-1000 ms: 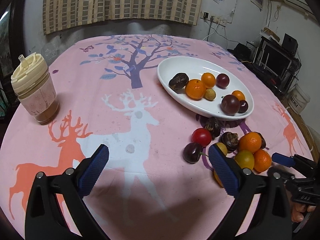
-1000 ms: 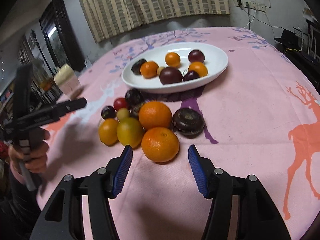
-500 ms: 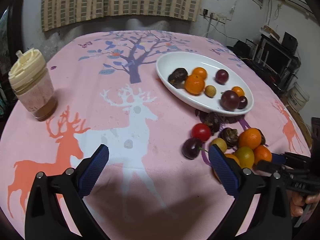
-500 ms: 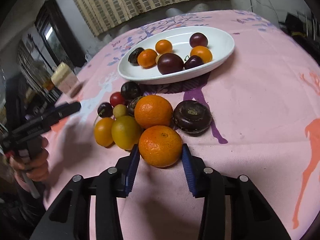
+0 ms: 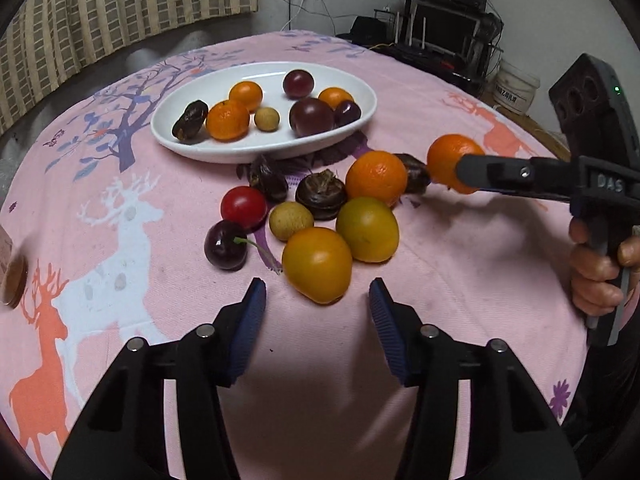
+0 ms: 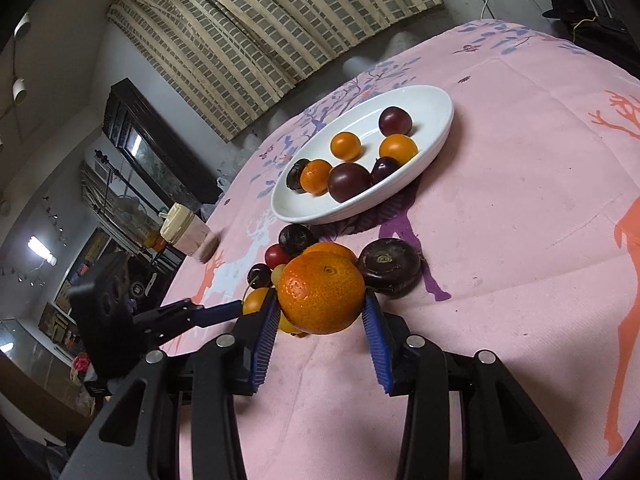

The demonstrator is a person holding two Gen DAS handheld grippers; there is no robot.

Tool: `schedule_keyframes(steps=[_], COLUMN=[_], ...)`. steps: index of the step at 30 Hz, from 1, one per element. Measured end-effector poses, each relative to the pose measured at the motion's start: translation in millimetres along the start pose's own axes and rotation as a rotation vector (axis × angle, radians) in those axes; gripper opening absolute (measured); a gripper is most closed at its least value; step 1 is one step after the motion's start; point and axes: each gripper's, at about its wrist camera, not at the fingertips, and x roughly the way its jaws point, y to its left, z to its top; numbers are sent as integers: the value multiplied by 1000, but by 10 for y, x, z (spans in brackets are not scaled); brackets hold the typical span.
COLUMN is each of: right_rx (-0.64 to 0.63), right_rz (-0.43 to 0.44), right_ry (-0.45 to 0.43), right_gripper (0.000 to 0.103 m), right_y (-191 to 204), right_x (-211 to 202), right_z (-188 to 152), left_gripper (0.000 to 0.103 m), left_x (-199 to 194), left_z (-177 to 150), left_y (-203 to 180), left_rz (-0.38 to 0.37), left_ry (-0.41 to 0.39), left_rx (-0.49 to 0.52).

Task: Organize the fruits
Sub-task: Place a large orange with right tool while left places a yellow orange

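White plate (image 5: 240, 152) on pink deer-patterned tablecloth (image 5: 460, 260).

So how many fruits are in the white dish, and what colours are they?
In the white dish:
orange ones: 3
dark purple ones: 3
tan one: 1
dark brown one: 1
Total: 8

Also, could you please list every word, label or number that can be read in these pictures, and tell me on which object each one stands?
"DAS": raised letters on the black body of the right gripper, seen from the left wrist view.
Dark print on the white bucket in the background: too small and blurred to read.
No readable text elsewhere; the lidded cup shows none.
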Motion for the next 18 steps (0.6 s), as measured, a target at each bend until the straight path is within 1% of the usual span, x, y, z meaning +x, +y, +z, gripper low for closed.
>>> schedule_keyframes(steps=[4,5,6,7,8,14,18], right_rx=[0,-1,-1,-1,0,-2,-5], right_rz=[15,16,20,23,26,30,28], right_ry=[0,0,-2,-2,-3,-3,-5], right_gripper=[42,42,42,42,42,42,42], right_y=[-11,-10,-10,-11,-11,-3,1], right_x=[-4,-6,-13,-17,-19,-22,-23], right_z=[4,5,4,4,3,-2,-6], left_gripper=[53,51,48,42,39,38,37], left_x=[94,109,134,154,170,176,96], left_z=[73,88,110,127,143,143,85], left_y=[27,24,21,23,33,49,42], left_rz=[13,17,20,18,11,-5,-19], left_ry=[15,18,21,26,29,29,14], left_rx=[-15,-16,-16,-17,-19,-31,-34])
